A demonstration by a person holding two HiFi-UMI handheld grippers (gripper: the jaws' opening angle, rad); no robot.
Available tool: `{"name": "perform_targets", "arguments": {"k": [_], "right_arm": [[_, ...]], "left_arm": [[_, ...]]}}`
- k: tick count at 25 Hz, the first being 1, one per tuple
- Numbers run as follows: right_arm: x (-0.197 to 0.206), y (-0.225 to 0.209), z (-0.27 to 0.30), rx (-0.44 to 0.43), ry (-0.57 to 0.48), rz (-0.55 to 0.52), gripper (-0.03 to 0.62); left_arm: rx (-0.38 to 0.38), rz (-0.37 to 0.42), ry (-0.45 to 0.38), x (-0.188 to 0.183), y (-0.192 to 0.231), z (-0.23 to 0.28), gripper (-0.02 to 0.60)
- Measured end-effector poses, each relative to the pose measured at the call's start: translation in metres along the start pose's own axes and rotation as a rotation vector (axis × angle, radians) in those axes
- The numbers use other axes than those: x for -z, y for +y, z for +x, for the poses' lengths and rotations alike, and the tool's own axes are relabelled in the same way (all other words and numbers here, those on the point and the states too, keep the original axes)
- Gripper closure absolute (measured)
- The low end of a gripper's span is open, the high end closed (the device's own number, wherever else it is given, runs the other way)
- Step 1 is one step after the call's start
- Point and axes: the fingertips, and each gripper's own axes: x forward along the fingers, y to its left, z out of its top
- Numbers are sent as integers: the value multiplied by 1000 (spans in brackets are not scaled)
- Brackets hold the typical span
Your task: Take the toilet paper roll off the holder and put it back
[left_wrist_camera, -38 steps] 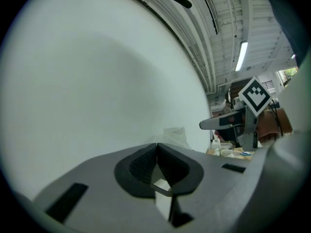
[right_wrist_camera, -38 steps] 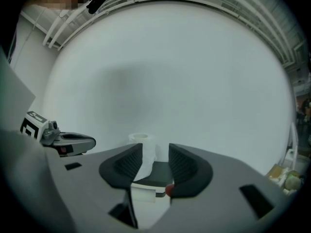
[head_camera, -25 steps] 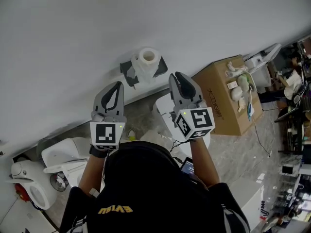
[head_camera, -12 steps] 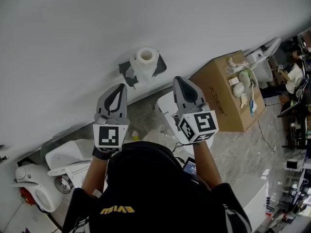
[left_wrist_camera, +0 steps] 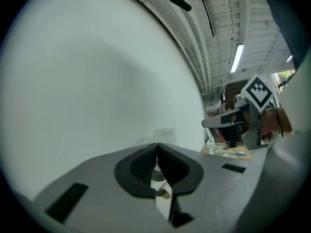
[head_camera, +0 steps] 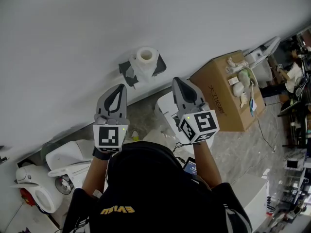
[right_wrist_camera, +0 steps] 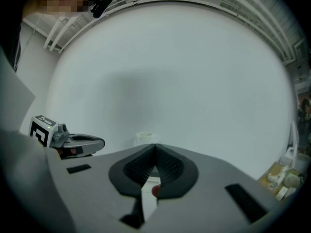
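Grey left tool (head_camera: 118, 87) beside right tool (head_camera: 179, 81)

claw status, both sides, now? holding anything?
Left claw: closed, holding nothing.
Right claw: closed, holding nothing.

The grey plastic left gripper (head_camera: 118, 85) points forward, away from the body, its black ribbed jaws pressed together with nothing between them. The matching grey right gripper (head_camera: 178, 80) is held just beside it, a little ahead, its jaws likewise closed and empty. Each bears a white cube (head_camera: 109, 136) with black square markers at its rear. Both bare forearms (head_camera: 207, 164) reach forward, roughly parallel.
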Motion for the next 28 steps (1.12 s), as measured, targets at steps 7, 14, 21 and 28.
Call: {"name": "perform_targets", "arguments": {"k": [7,14,21,28], "right_arm": [[0,4,0,-12,4,-13,600],[1,6,-1,-19,12,-19,600],[1,10,-2,-22,15,-25,600],[0,10,-8,-15,11,-26,601]], "left_arm": [[0,-2,-4,-1,0,-1,569],[3,0,-3,0,-2,-3,569],[5,-4,-9,-1,-2,-6,569],[28,-1,-14,-2,-12,-8,569]]}}
